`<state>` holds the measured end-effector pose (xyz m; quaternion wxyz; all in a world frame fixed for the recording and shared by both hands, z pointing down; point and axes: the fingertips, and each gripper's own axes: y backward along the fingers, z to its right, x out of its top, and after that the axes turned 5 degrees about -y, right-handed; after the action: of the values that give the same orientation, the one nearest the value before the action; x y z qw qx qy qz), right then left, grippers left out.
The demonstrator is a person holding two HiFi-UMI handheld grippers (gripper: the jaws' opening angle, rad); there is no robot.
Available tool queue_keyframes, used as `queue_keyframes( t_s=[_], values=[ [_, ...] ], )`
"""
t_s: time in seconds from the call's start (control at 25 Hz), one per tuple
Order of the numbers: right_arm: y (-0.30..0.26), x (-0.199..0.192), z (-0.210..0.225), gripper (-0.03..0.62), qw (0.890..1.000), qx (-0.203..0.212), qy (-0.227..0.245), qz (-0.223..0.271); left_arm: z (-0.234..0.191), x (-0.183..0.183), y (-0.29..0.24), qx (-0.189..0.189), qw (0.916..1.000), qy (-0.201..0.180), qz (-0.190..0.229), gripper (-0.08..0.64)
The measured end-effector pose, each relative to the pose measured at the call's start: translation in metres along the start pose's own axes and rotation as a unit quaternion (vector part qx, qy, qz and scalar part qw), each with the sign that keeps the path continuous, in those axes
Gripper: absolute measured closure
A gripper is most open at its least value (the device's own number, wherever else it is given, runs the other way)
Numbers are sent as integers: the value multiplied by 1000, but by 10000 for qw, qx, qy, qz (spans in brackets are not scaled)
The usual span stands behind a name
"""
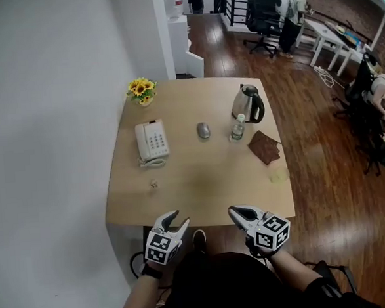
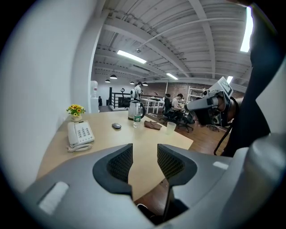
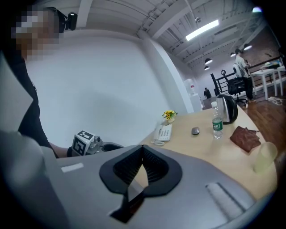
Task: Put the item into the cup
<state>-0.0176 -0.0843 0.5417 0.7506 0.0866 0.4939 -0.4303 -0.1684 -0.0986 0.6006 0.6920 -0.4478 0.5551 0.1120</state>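
A pale translucent cup (image 1: 279,175) stands near the table's right front edge; it also shows in the left gripper view as the cup (image 2: 171,127) and in the right gripper view as the cup (image 3: 264,157). Just behind it lies a brown leather piece (image 1: 264,146). A tiny pale object (image 1: 154,184) rests on the left part of the table. My left gripper (image 1: 174,218) hovers at the front edge, open and empty (image 2: 145,161). My right gripper (image 1: 239,212) hangs beside it, shut with nothing between its jaws (image 3: 143,150).
On the wooden table (image 1: 201,189) stand a white phone (image 1: 151,143), a sunflower pot (image 1: 142,91), a grey mouse (image 1: 203,130), a water bottle (image 1: 237,128) and a steel kettle (image 1: 247,104). A white wall runs along the left. Office chairs and people are far back right.
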Motion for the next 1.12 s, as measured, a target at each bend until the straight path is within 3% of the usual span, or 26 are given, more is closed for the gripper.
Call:
queue_keyframes(
  t_s=[0.16,0.44,0.6,0.72,0.88,1.0,1.12],
  values=[
    [-39,20,9,584,9998,-110,-170,63,-44,5,-12,-99,9999,-57,-66,393],
    [-86,43,20,584,9995,-314,-48,71,-102,-1,-32,-235,9994,-12,-267,393],
    [-105,40,28,581,9994,-338,-26,-70,-137,-13,-50,-66,9992,-83,-382,393],
    [-113,42,38,575,9992,-368,-20,-181,-170,-42,-66,262,9966,-75,-773,393],
    [-124,44,42,566,9990,-308,18,-337,-211,-92,-81,610,9868,21,-1499,393],
    [-129,45,41,549,9989,-251,3,-391,-231,-120,-92,700,9780,-63,-1964,393],
    [-127,45,44,548,9987,-267,34,-429,-240,-132,-106,694,9737,6,-2172,393]
  ],
)
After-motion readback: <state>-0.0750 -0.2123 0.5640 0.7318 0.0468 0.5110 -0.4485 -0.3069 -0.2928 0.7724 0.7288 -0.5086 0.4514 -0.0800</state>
